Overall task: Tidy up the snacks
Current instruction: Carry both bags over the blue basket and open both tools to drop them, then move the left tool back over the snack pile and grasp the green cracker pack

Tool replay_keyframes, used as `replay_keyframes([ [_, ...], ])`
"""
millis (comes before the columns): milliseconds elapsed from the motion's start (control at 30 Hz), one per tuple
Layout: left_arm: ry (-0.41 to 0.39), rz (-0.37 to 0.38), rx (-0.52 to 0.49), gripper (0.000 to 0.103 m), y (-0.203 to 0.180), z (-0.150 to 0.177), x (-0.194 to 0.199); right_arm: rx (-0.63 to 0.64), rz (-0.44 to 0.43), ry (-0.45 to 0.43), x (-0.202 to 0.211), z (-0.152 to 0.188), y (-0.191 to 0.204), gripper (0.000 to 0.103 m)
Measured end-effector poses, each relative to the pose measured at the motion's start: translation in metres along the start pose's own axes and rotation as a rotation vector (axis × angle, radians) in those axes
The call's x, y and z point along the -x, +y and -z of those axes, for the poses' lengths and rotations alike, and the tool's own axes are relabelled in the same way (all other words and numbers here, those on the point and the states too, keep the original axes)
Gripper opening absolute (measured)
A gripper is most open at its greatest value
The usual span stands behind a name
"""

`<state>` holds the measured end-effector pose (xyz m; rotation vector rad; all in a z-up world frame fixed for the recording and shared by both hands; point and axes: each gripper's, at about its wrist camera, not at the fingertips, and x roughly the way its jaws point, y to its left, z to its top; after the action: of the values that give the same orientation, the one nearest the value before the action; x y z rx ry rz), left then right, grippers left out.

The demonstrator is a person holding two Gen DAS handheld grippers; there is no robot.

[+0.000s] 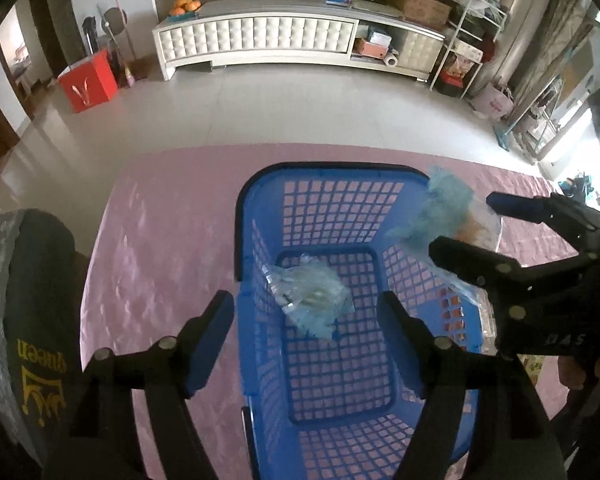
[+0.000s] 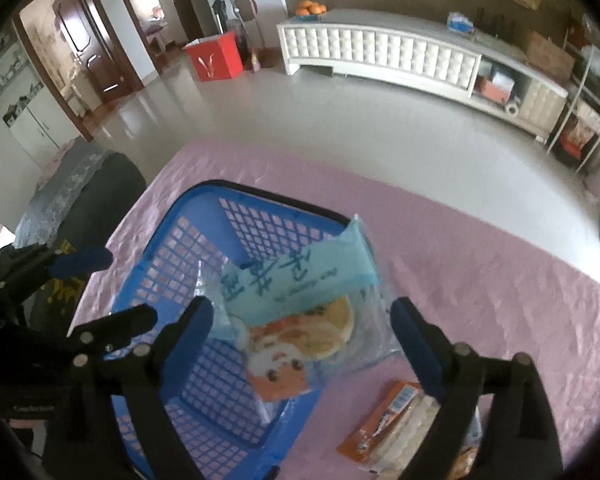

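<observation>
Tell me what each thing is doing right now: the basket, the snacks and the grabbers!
Blue basket: upright on the pink cloth, one bag inside.
Clear bag: lying on the basket floor.
Teal-topped snack bag: over the basket's rim, between open fingers, not pinched.
Orange pack: lying on the cloth, outside the basket.
Left gripper: open, empty.
Right gripper: open.
</observation>
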<state>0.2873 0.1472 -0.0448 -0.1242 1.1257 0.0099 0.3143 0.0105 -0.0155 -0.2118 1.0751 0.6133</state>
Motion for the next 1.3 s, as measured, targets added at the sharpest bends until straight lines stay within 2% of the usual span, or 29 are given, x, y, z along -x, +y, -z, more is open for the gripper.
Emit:
replay_keyframes([
  [167, -0.022, -0.009, 0.005, 0.072, 0.006, 0.005, 0.017, 0.007, -0.014, -0.012, 0.01, -0.006, 0.005, 0.095],
  [300, -0.041, -0.012, -0.01, 0.072, 0.003, 0.012, 0.031, 0.007, 0.014, -0.038, 0.02, -0.008, 0.01, 0.099],
  [633, -0.101, 0.01, -0.037, 0.072, -0.017, 0.032, 0.075, -0.015, 0.066, -0.101, 0.062, 0.013, 0.015, 0.102],
  [1033, -0.191, 0.028, -0.108, 0.072, -0.076, 0.064, 0.122, -0.031, 0.084, -0.157, 0.125, 0.061, 0.009, 0.102],
  [1300, -0.179, 0.051, -0.178, 0.072, -0.125, 0.085, 0.115, -0.079, 0.091, -0.184, 0.149, 0.097, -0.015, 0.102],
])
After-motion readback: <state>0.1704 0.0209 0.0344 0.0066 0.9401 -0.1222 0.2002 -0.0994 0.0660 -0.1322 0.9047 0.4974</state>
